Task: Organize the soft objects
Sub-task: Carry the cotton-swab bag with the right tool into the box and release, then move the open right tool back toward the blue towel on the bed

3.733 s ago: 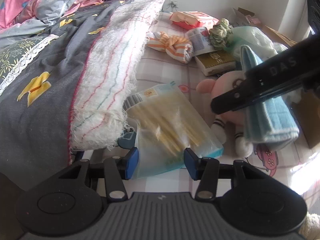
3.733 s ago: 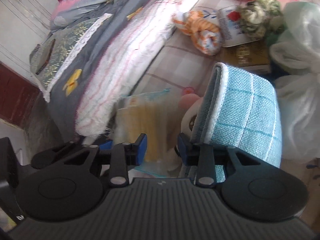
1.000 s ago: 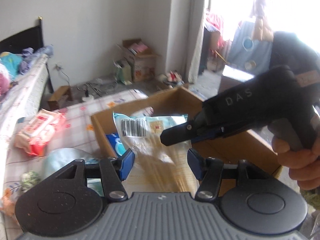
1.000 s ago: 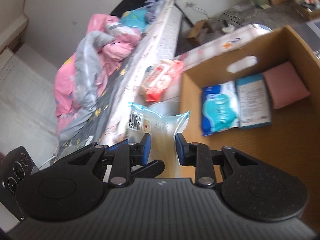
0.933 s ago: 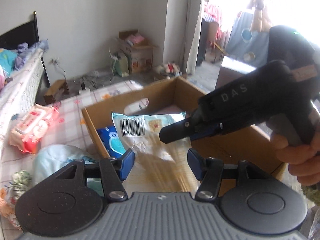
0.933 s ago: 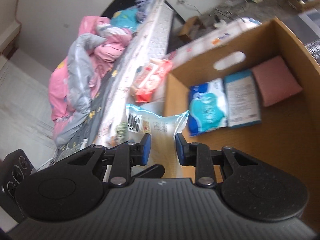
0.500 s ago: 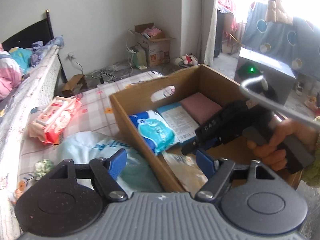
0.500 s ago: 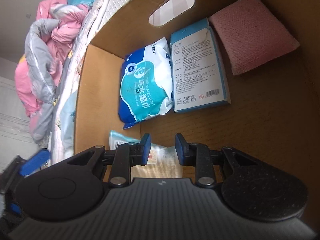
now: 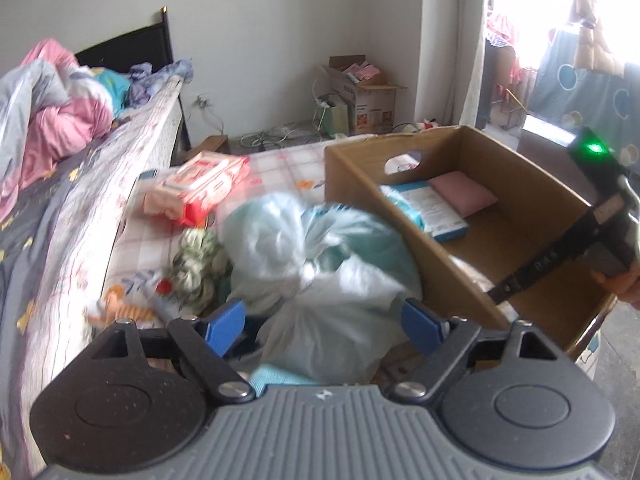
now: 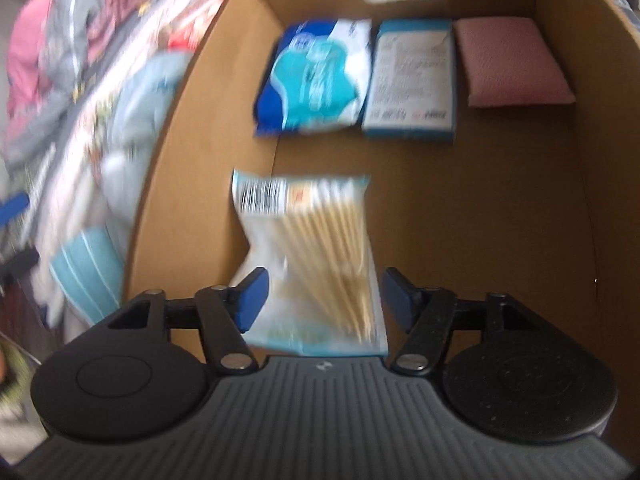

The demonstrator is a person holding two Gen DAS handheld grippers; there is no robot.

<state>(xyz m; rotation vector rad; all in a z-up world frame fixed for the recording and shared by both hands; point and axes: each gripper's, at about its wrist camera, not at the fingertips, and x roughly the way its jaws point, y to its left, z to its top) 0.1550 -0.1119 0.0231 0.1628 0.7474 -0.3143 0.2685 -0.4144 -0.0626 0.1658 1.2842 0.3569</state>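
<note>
A: Bedroom w/ pale walls; cardboard box [image 9: 404, 216] sits on a checked sheet beside the bed [image 9: 52, 184]. Count inside the box?

B: 4 things. Along the far wall under the handle hole: 1 blue wet-wipes pack [image 10: 316, 80], 1 light-blue carton [image 10: 412, 84], 1 pink pad [image 10: 508, 62]. Nearer, by the box's left wall: 1 clear bag of cotton swabs [image 10: 312, 256], barcode end toward the far wall.

A: Tongs?

B: 2. Right gripper [image 10: 324, 296] is over the box pointing down in, jaws have just been opening, now fairly wide; swab bag sits between them but the blue pads don't press it, so it's released. Left gripper [image 9: 324, 324] is outside the box, on its left, jaws have just been opening too, wide, gripping nothing; a knotted pale plastic bag [image 9: 320, 272] shows beyond the gap.

A: Outside the box, left of it?

B: 1 red-and-pink wipes pack [image 9: 200, 190], 1 green-white fabric bundle [image 9: 196, 264], 1 orange-striped soft thing [image 9: 120, 308], blurry.

A: Differences btw views?

B: Left wrist view alone shows the room, a 2nd carton [image 9: 368, 98] at the far wall, and the right gripper's body w/ green light and a hand [image 9: 624, 284] at the edge. It shows only 2 box items clearly: carton + pink pad. Right wrist view alone shows the swab bag and the whole box floor, plus a teal folded cloth [image 10: 88, 272] left of the box.
</note>
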